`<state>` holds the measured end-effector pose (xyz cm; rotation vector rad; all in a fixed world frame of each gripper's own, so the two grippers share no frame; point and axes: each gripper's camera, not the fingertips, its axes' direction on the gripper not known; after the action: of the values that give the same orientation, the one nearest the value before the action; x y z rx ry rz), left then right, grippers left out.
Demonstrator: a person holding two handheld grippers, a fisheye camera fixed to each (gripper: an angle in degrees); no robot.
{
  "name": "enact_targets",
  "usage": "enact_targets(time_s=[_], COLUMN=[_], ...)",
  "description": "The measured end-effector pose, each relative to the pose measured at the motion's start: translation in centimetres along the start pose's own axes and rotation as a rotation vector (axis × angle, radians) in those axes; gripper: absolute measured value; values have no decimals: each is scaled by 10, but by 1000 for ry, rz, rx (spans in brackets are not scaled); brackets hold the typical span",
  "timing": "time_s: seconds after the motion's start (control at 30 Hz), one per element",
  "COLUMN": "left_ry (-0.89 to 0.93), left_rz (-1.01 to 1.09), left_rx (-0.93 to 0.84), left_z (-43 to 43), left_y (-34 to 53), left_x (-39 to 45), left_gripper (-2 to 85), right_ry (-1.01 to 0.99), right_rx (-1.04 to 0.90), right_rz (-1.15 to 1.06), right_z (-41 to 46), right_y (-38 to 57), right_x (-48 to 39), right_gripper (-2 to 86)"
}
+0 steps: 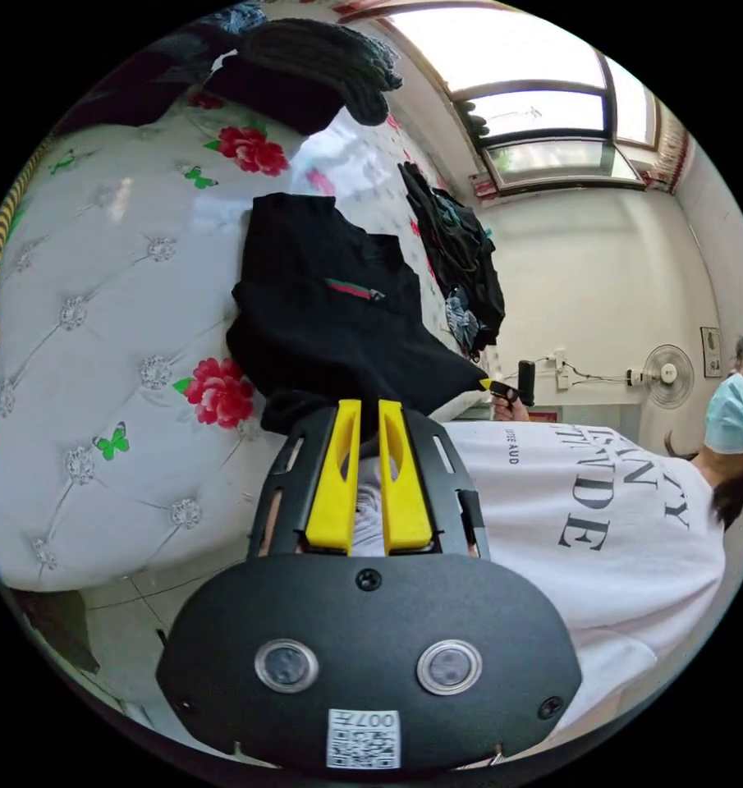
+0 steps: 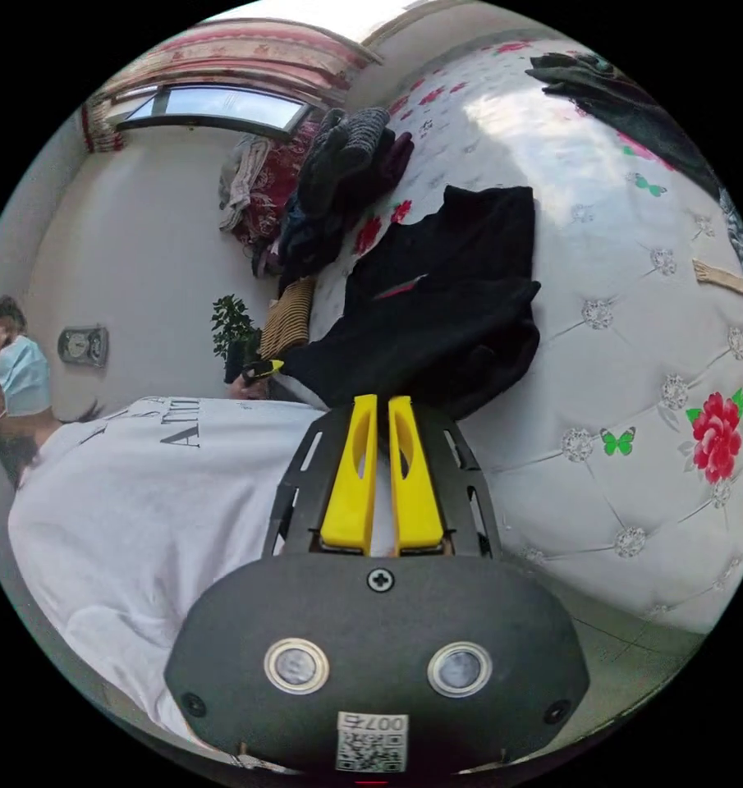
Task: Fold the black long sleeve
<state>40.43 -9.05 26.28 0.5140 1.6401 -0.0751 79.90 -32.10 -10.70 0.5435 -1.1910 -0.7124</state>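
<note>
The left gripper (image 1: 369,406) is sitting low-centre in its view, its two yellow jaws nearly together and pinching the near hem of the black shirt (image 1: 334,304). The shirt is lying across the middle of the frame — soft, matte knit, bunched into folds, a thin red-and-green stripe showing on it — over the bed (image 1: 100,345), a glossy white tufted quilt printed with red flowers and green butterflies. A person in a white printed tee (image 1: 601,509) is filling the lower right.

In the right gripper view the right gripper (image 2: 382,402) is likewise showing narrow yellow jaws, biting the shirt's (image 2: 445,287) crumpled lower edge at centre. Heaps of dark clothes (image 2: 338,180) are piling at upper centre — the far gripper's (image 2: 264,367) yellow tip is holding a stretched corner at mid-left
</note>
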Motion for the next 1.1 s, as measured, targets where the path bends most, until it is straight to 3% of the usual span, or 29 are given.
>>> enact_targets(time_s=[0.2,0.3,0.4,0.53,0.67,0.8,1.03,1.1], left_ry=[36,-38,-105,-145,-238,-255,-152,-122], left_rz=[-8,-105,-189,-171,-212,-354,-427,-418], left_rx=[141,371,466,435,394,417,435,454], left_z=[-52,-65,-53,-21,4,6,6,0], left_y=[-146,-223,-257,-237,-151,-64,-33,-28], left_x=[-2,-12,-21,-25,-44,-66,-81,-76], left_gripper=[50,107,132,131,119,116,119,119], right_ry=[-116,-15,85,102,114,-41,-136,-73], right_rx=[152,307,412,449,465,510,521,540], right_rz=[-27,7,115,243,405,540,564,382], right_z=[-100,-125,-125,-104,-82,-56,-36,-47], right_y=[-114,-191,-231,-204,-112,-45,-86,-122], right_x=[3,25,80,153,229,280,295,238], right_gripper=[8,25,49,80,104,110,96,94])
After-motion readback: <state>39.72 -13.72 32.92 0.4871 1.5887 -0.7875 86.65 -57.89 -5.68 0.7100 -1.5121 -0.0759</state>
